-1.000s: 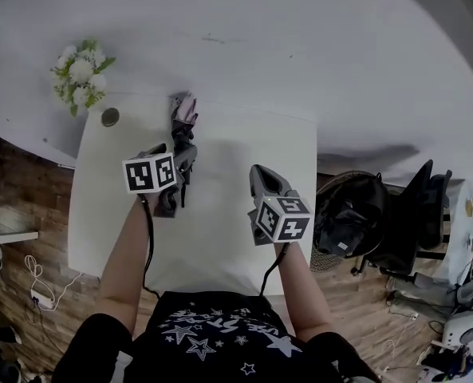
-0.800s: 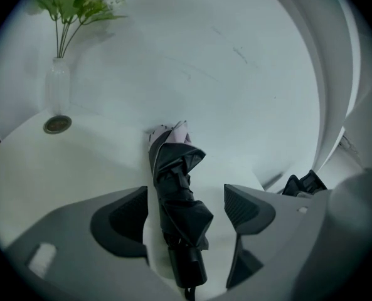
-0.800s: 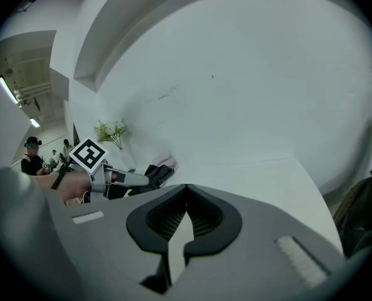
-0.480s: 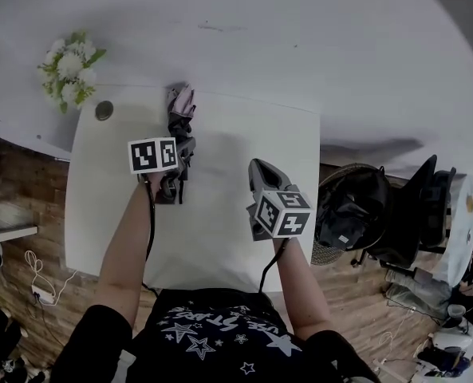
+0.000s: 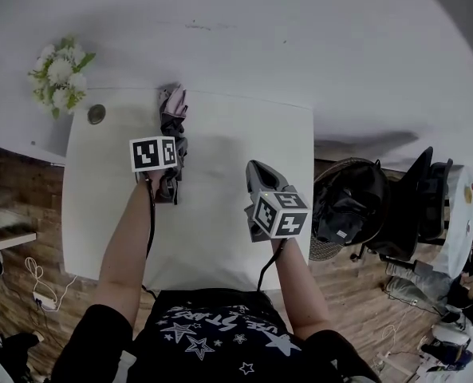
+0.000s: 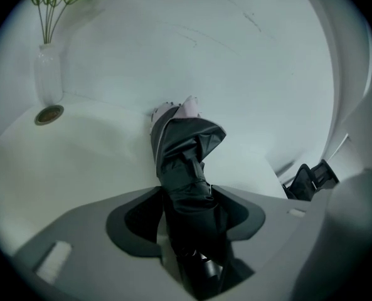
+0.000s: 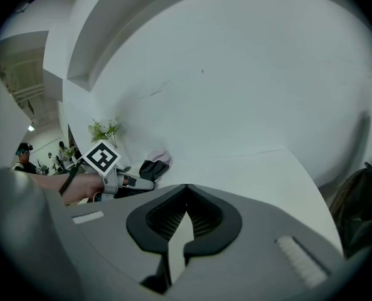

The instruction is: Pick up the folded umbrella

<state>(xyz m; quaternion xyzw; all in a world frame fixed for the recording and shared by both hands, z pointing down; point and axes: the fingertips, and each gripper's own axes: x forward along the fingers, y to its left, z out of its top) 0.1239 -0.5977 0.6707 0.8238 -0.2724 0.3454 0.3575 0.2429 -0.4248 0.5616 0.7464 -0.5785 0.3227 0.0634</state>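
Left claw (image 6: 186, 196) is closing around the folded umbrella (image 6: 184, 149), aligned toward 12 o'clock for lifting; right claw (image 7: 186, 196) hangs shut, empty.

Soft, even, cool light washed the white table (image 5: 220, 238); a faint shadow smudged the wall (image 5: 300, 46) at right. Fisheye bent every edge, dark vignettes ringed both gripper views, and the folded umbrella (image 6: 186, 168) read near-black.
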